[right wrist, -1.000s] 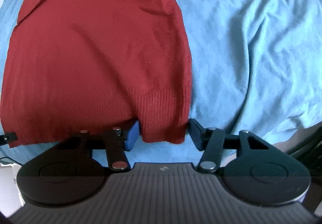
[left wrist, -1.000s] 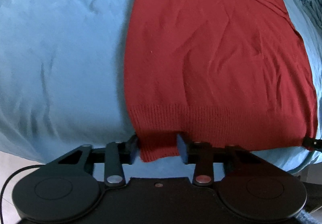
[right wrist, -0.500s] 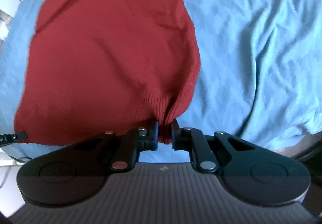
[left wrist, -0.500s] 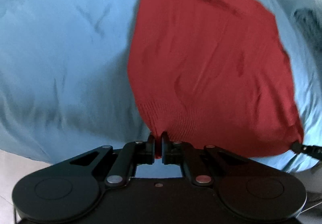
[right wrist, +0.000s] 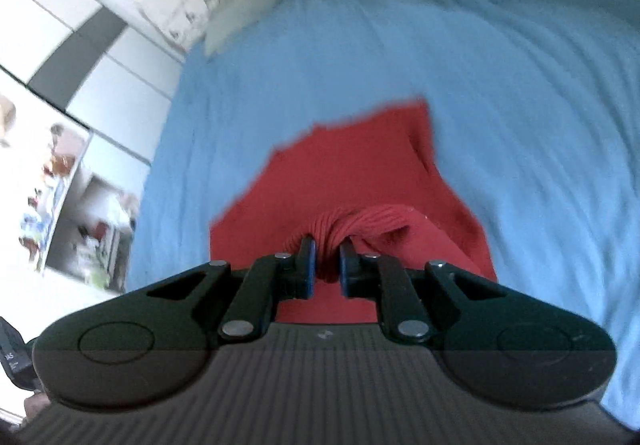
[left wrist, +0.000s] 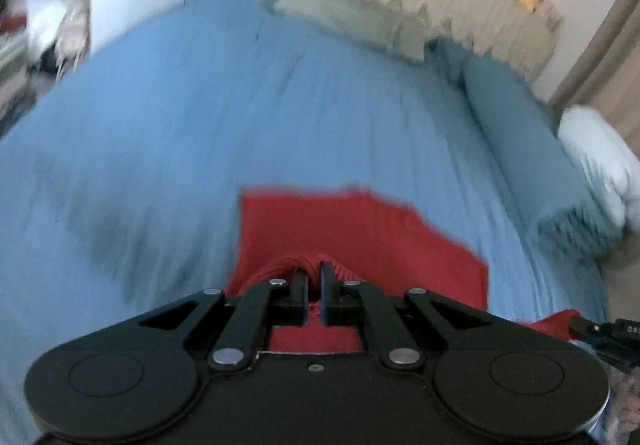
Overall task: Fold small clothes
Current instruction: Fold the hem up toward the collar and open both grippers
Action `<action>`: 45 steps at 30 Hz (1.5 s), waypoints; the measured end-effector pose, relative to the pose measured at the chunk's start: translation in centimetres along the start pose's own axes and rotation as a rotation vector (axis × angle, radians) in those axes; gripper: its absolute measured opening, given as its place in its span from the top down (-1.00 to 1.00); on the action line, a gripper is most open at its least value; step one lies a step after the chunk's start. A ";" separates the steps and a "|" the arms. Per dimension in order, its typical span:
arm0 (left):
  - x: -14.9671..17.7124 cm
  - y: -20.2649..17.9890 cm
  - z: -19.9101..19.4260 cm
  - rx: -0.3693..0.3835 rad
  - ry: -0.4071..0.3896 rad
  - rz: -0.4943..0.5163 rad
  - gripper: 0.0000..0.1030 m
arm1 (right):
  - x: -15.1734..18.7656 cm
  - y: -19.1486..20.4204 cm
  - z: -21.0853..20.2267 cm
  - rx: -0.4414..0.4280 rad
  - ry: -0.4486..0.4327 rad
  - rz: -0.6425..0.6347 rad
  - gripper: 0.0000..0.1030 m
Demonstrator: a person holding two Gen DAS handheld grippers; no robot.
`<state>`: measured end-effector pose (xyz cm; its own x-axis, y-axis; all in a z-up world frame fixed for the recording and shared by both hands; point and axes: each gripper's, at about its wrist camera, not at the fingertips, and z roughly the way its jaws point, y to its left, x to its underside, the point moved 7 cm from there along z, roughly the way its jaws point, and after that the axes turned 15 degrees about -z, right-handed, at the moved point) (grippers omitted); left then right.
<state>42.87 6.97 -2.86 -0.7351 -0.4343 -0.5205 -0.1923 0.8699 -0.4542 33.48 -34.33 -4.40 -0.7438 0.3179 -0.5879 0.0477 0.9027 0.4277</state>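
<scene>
Now the red sweater [left wrist: 360,229] lies near the foot edge of the bed [left wrist: 200,125], hem lifted: left hand-held gripper [left wrist: 314,285] and right hand-held gripper [right wrist: 327,263] each pinch a ribbed corner. Fold under way, I'd judge; next, carry the hem toward the pillows [left wrist: 348,19], with open blue sheet all round.

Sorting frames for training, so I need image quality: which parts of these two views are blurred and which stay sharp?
Left wrist view: bed and headboard streaked with motion blur, red sweater edges smeared, left gripper crisp. Right wrist view: same blur, right gripper sharp; fisheye bends the room.
</scene>
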 end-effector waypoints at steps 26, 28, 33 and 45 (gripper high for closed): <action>-3.8 0.6 16.0 -0.191 -0.181 0.037 -0.84 | -7.7 -4.1 21.7 0.137 -0.133 -0.139 -1.00; -1.1 0.5 15.7 -0.172 -0.127 0.092 -0.87 | -5.8 -2.9 21.6 0.121 -0.115 -0.213 -1.00; 4.5 2.6 18.2 -0.207 0.015 0.168 -0.88 | -0.9 -2.1 24.7 0.164 -0.007 -0.375 -1.00; 5.1 8.4 16.4 -0.381 0.035 0.098 -0.88 | 0.2 -7.2 24.3 0.405 0.025 -0.379 -1.00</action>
<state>48.17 8.22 -21.19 -0.7827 -0.3424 -0.5198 -0.3428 0.9341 -0.0992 49.13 -33.68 -24.26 -0.7739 -0.0536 -0.6310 0.0225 0.9935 -0.1120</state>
